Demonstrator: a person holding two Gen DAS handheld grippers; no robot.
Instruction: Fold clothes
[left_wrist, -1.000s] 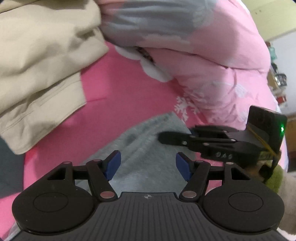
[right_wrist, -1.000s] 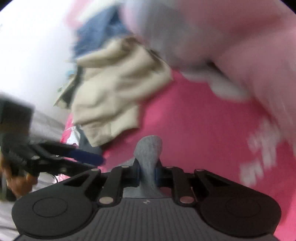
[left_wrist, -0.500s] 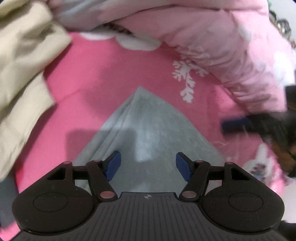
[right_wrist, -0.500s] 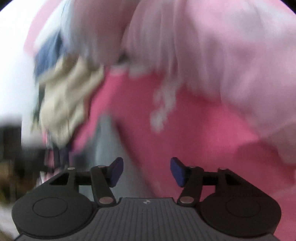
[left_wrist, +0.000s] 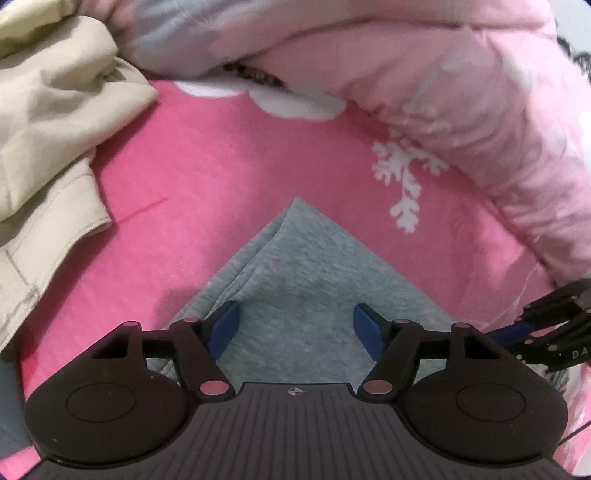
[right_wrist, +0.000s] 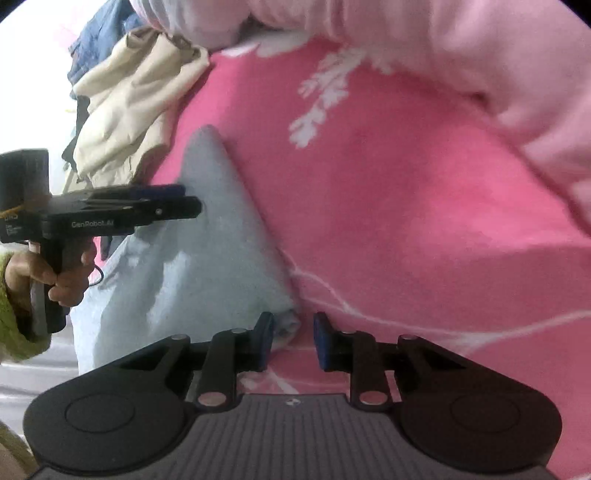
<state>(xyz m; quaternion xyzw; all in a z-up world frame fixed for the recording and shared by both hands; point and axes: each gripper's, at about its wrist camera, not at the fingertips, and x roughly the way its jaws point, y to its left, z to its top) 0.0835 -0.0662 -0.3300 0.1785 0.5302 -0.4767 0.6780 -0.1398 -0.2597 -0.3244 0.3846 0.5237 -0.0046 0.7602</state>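
Right claw closing in at the near corner of the grey garment

The folded grey garment (right_wrist: 207, 258) is lying flat on the pink bedsheet (right_wrist: 406, 221), its long axis running away from the right claw (right_wrist: 293, 338) toward a far point. That claw's jaws are narrowing, with the garment's near corner just against the left pad but not yet pinched. The left claw (left_wrist: 293, 328) is hovering wide and empty over the garment's middle (left_wrist: 310, 280); the right one is judged better placed to grip an edge.
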